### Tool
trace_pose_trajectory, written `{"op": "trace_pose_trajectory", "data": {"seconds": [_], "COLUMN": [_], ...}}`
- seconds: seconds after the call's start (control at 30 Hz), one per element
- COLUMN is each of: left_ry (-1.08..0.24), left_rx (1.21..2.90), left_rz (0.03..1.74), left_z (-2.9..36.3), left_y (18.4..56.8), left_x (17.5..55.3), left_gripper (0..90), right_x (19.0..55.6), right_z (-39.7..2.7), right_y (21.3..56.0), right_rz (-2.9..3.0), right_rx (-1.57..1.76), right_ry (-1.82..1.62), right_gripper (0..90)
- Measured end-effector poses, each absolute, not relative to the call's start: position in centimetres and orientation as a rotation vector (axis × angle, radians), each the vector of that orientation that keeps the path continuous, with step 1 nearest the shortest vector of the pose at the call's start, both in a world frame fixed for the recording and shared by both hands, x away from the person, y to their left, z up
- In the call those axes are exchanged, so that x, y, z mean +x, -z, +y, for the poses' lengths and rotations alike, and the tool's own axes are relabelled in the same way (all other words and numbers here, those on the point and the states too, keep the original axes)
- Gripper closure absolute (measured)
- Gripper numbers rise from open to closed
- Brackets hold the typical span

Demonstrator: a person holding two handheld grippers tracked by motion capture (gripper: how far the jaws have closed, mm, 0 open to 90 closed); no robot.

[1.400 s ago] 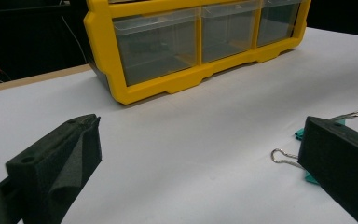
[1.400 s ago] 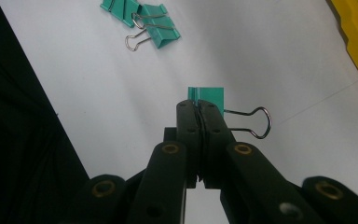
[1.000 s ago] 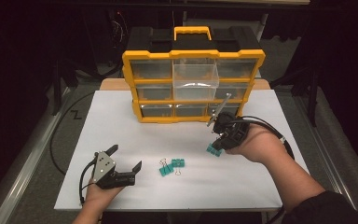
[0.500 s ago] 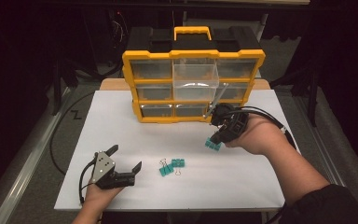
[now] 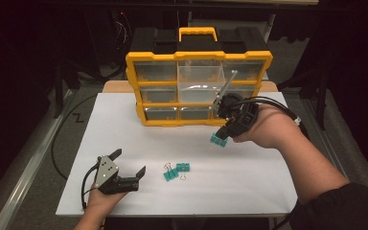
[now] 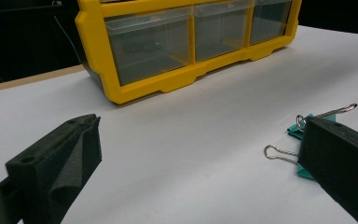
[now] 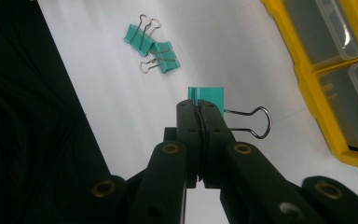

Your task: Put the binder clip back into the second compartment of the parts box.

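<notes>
Teal binder clip | partly hidden behind right claw | seemingly pinched

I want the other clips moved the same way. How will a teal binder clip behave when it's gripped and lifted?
Probably light: the right gripper carries a teal binder clip pinched only at one edge. Its body looks stiff, so it should keep its shape. The wire handles stick out sideways and likely swing or snag. The two clips on the table lie overlapping, so lifting one might drag the other.
</notes>
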State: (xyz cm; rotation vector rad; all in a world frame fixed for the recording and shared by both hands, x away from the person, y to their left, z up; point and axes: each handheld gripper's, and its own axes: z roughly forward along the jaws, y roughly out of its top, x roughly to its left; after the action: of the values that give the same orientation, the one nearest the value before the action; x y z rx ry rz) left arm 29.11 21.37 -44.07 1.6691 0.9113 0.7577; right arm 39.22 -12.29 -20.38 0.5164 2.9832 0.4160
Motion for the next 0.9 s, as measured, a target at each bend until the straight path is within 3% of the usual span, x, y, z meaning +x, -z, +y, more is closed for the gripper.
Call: {"op": "trace_pose_trajectory", "data": {"seconds": [0.9], "left_ry": [-0.753], "left_rx": [1.668], "left_rz": [0.907], "left_z": [21.6], "left_y": [44.0], "left_x": [29.0], "left_gripper": [0.3], "right_x": [40.1], "right_z": [-11.2], "right_y": [14.7], "right_rz": [2.942], "right_rx": [0.514], "right_ry": [-0.408], "right_gripper": [90.0]}}
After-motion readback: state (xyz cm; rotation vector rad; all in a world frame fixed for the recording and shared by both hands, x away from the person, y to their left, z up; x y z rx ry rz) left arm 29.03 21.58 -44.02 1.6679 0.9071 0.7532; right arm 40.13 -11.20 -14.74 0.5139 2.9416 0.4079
